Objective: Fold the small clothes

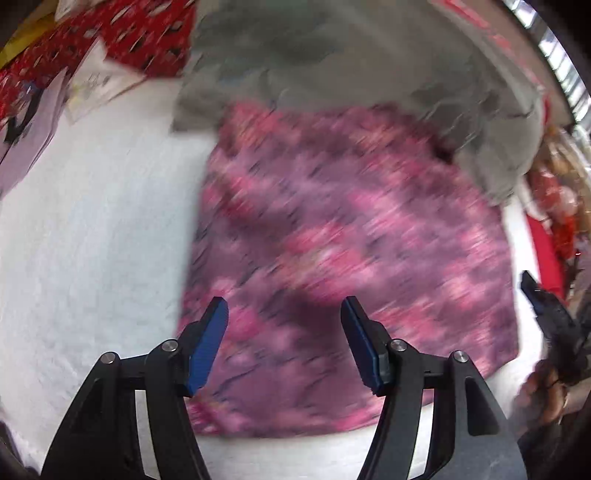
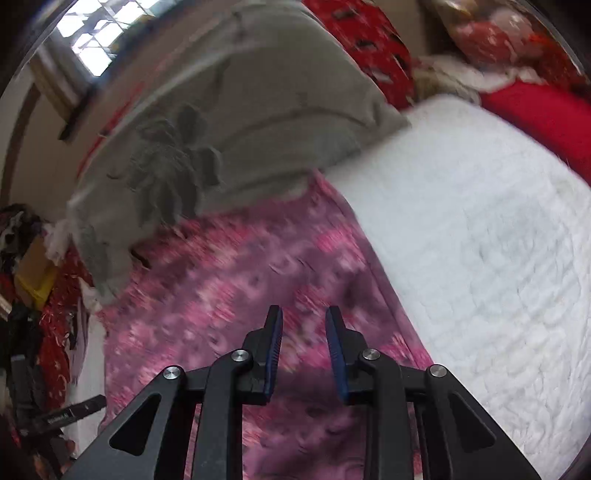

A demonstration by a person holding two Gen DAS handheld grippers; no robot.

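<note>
A pink and purple patterned garment (image 1: 343, 266) lies flat on a white quilted surface (image 1: 92, 240), blurred by motion. My left gripper (image 1: 284, 306) is open and empty, its blue pads over the garment's near left part. In the right wrist view the same garment (image 2: 236, 280) fills the lower middle. My right gripper (image 2: 303, 314) is open with a narrow gap and holds nothing, above the garment near its right edge. The other gripper shows at the right edge of the left wrist view (image 1: 550, 310).
A grey cushion with a leaf pattern (image 1: 369, 66) overlaps the garment's far edge, also in the right wrist view (image 2: 229, 122). Red patterned fabric (image 1: 140, 33) and papers (image 1: 33, 114) lie at the far left. A red cloth (image 2: 546, 114) lies beyond the white quilt (image 2: 480, 229).
</note>
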